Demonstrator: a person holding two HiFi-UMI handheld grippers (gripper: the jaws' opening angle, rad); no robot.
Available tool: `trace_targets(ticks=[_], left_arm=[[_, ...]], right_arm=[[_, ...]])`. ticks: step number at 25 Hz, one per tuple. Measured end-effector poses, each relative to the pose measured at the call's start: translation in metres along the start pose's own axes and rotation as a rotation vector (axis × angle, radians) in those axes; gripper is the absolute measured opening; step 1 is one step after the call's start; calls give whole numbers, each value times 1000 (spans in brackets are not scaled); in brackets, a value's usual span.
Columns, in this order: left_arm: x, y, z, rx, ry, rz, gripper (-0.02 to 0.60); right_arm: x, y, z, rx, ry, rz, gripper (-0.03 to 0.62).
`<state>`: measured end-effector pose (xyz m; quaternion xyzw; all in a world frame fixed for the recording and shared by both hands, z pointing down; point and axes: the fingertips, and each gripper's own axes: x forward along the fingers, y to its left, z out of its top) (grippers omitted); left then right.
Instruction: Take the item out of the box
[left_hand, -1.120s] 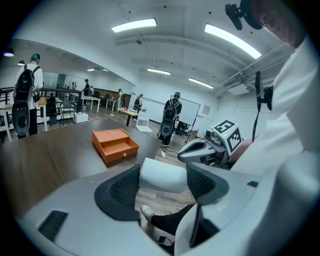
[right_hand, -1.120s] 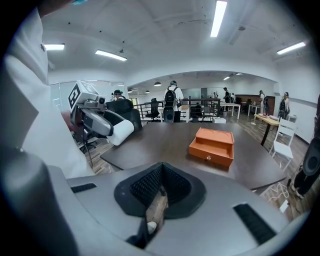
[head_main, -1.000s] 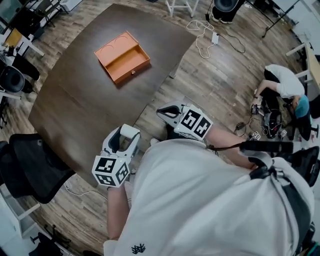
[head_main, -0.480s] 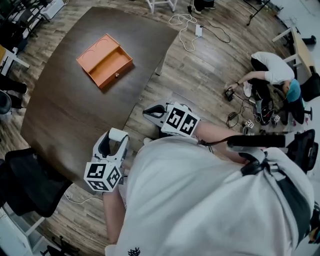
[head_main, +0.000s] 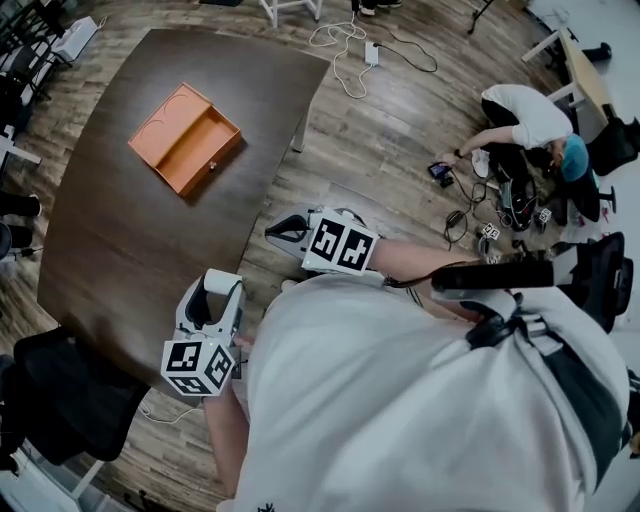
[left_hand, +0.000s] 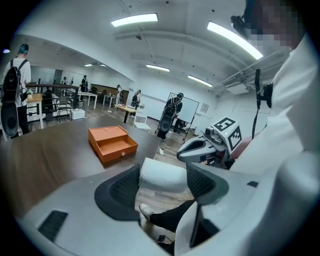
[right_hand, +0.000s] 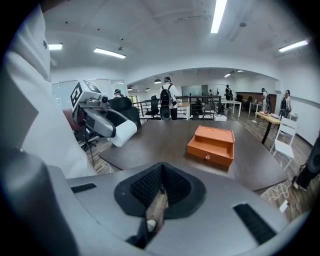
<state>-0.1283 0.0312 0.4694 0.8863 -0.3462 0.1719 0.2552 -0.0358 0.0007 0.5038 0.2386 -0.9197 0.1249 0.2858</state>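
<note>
Left tool (left_hand: 162, 181): clenched on a white roll (right_hand: 125, 133), pads pressed against both of its sides. Carried low and close to the torso, at the near edge of the counter (head_main: 140, 250), jaws aimed away from the body and across the counter.

Right tool (right_hand: 161, 189): clenched shut, nothing in it. Carried in front of the chest, just off the counter's near right edge and above the floor (head_main: 400, 150), jaws aimed left toward the counter. Marker cubes facing up on both.

Orange box (head_main: 185, 138): on the far part of the counter, drawer pulled open, small knob on the drawer front. Well apart from both tools and from the roll.

Counter: dark brown wood, curved outline.

Floor: wood planks, with white cables and a power strip (head_main: 372, 53) lying past the far corner. Black chair (head_main: 60, 400) at the near left corner. Another person (head_main: 530, 120) crouched on the floor to the right, among small gear.

Room: open office with ceiling strip lights, more desks, several people standing in the background.
</note>
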Motion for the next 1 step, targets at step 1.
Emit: trace_targets(ticks=[1], left_arm=[[1,3,0,-3,0,2,304]], right_arm=[[3,-1,0,-1,1,3,2]])
